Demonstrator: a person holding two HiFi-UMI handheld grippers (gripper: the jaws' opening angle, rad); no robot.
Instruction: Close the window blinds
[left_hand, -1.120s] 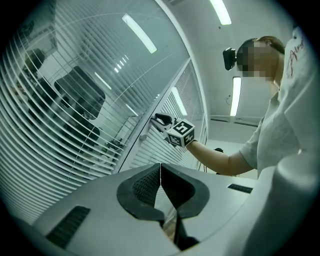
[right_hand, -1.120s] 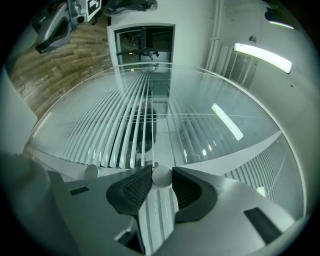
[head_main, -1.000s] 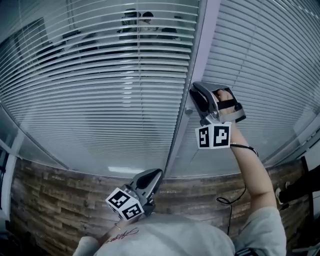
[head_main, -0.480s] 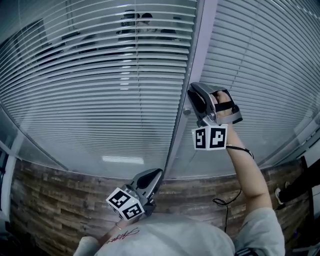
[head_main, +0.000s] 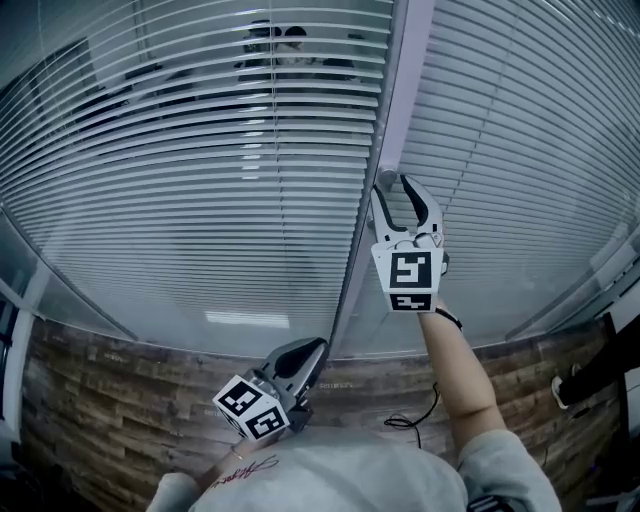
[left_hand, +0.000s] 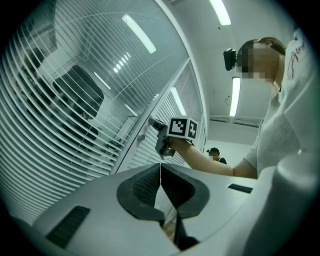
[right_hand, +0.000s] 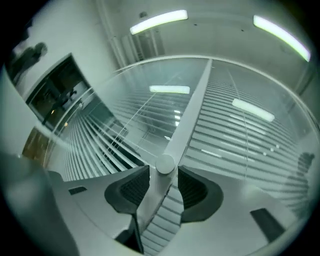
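- Window blinds (head_main: 200, 180) behind glass, either side of the frame post (head_main: 398, 100).
- Right tool (right_hand: 165, 182) opening, the post's round knob (right_hand: 165, 164) between its jaws.
- Left tool (left_hand: 160, 172) pinched together, empty, held low.

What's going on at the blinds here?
A person faces the window blinds with a gripper in each hand. The right gripper is raised to the small round knob on the frame post; its jaws are opening, the knob between them, unclamped. The left gripper hangs low, shut and empty. The left panel's slats are open enough to see through.
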